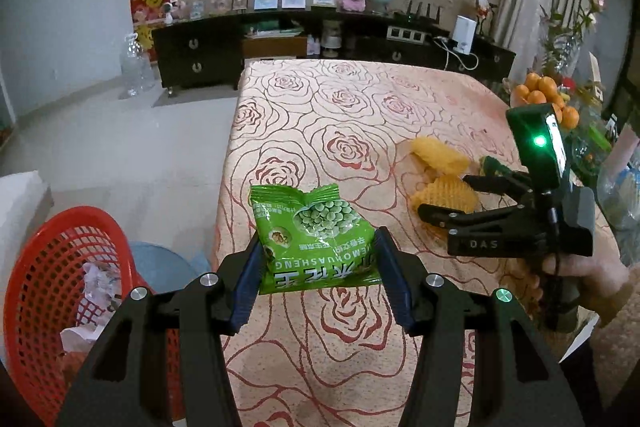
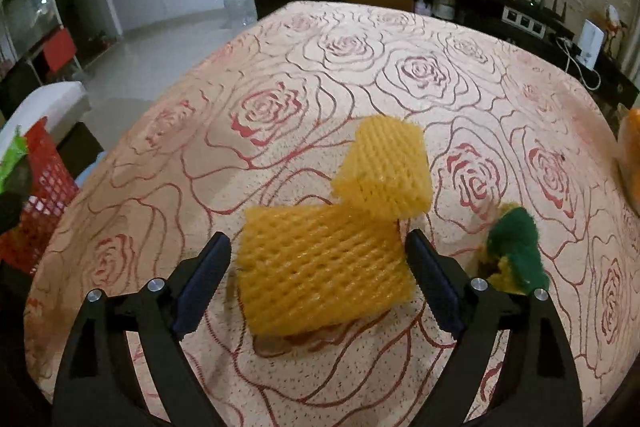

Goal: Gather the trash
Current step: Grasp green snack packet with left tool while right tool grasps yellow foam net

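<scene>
In the left wrist view, the left gripper (image 1: 318, 269) is seen from behind, its fingers (image 1: 250, 279) clamped on the two side edges of a green snack packet (image 1: 316, 235). The packet is held clear above the bench (image 1: 344, 115), which is covered by a cream cloth printed with red roses. To the lower left, beside the bench edge, a red mesh basket (image 1: 44, 267) stands with crumpled paper (image 1: 98, 285) inside it. On the right, the right gripper (image 1: 448, 201) is seen from the side, held by a hand (image 1: 588, 275); its fingers are spread around the nearer of two yellow foam nets (image 1: 446, 197). A pile of oranges (image 1: 540, 95) lies at the far right edge of the bench. A dark sideboard (image 1: 320, 43) lined with small framed pictures runs along the far wall.

In the right wrist view, the right gripper (image 2: 318, 277) has its fingers (image 2: 202, 283) apart, one on each side of the near yellow foam net (image 2: 320, 267), which rests on the bench (image 2: 424, 71). Whether the pads touch the net cannot be told; a narrow gap is seen at the left one. A second foam net (image 2: 386, 169) lies just behind it, touching it. A green and yellow scrap (image 2: 516, 249) lies near the right finger. The red mesh basket (image 2: 44, 187) is seen at the left edge, with a corner of the green snack packet (image 2: 12, 157) above it.
</scene>
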`<state>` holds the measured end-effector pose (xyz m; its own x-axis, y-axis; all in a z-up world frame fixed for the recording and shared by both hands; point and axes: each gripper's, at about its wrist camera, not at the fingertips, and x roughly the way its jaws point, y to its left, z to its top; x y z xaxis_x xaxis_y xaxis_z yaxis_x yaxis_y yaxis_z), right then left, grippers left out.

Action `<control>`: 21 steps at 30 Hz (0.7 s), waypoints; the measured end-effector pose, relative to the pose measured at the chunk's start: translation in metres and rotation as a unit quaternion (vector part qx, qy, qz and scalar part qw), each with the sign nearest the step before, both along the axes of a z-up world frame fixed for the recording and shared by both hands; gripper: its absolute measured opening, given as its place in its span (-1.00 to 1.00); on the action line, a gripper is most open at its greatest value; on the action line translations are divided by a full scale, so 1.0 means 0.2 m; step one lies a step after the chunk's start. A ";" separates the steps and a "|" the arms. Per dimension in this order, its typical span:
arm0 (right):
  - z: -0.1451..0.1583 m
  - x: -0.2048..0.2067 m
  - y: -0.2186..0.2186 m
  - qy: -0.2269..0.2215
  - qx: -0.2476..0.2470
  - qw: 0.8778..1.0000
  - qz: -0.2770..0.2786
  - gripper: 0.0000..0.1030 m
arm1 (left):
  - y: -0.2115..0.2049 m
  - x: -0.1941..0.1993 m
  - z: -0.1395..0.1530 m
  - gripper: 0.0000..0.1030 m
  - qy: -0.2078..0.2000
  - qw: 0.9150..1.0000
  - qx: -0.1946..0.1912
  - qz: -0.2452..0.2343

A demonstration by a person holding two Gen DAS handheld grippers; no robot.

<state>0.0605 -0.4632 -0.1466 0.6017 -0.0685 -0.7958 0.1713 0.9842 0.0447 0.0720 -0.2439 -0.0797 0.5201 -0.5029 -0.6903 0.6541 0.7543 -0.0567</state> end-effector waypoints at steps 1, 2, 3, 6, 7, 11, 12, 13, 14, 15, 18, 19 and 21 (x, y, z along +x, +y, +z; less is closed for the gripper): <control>0.00 0.00 0.00 0.001 0.003 1.000 0.000 0.52 | 0.00 0.00 0.00 0.01 -0.001 1.000 0.001 0.000; 0.00 0.00 0.00 0.002 0.005 1.000 0.001 0.46 | 0.00 0.00 0.00 0.01 -0.001 1.000 0.001 0.000; 0.00 0.00 -0.01 0.001 0.005 1.000 0.000 0.42 | 0.00 0.00 0.00 0.01 -0.001 1.000 0.000 0.001; 0.00 -0.02 -0.01 0.002 0.008 1.000 -0.002 0.23 | 0.00 0.00 0.00 0.01 -0.002 1.000 0.000 0.002; 0.00 -0.02 -0.01 0.000 0.006 1.000 -0.005 0.18 | 0.00 0.00 0.00 0.01 -0.004 1.000 0.001 0.003; 0.01 -0.04 -0.01 -0.003 0.016 1.000 -0.004 0.02 | 0.00 0.01 -0.01 0.01 -0.007 1.000 0.005 0.006; 0.01 -0.05 0.00 -0.004 0.021 1.000 -0.001 0.01 | 0.01 0.01 -0.01 0.01 -0.006 1.000 0.005 0.008; 0.01 -0.06 0.01 -0.006 0.024 1.000 0.000 0.01 | 0.01 0.02 -0.01 0.01 -0.006 1.000 0.006 0.009; 0.02 -0.06 0.01 -0.008 0.026 1.000 0.002 0.01 | 0.01 0.02 -0.01 0.00 -0.006 1.000 0.006 0.010; 0.03 -0.07 0.03 -0.011 0.028 1.000 0.005 0.01 | 0.01 0.02 -0.01 0.01 -0.007 1.000 0.006 0.011; 0.05 -0.10 0.06 -0.019 0.029 0.999 0.011 0.01 | 0.00 0.02 -0.01 0.01 -0.012 1.000 0.009 0.012; 0.06 -0.11 0.07 -0.023 0.030 0.999 0.012 0.01 | 0.00 0.01 -0.01 0.01 -0.013 1.000 0.009 0.012; 0.07 -0.13 0.08 -0.027 0.034 0.999 0.011 0.01 | 0.00 0.01 -0.02 0.01 -0.015 1.000 0.011 0.013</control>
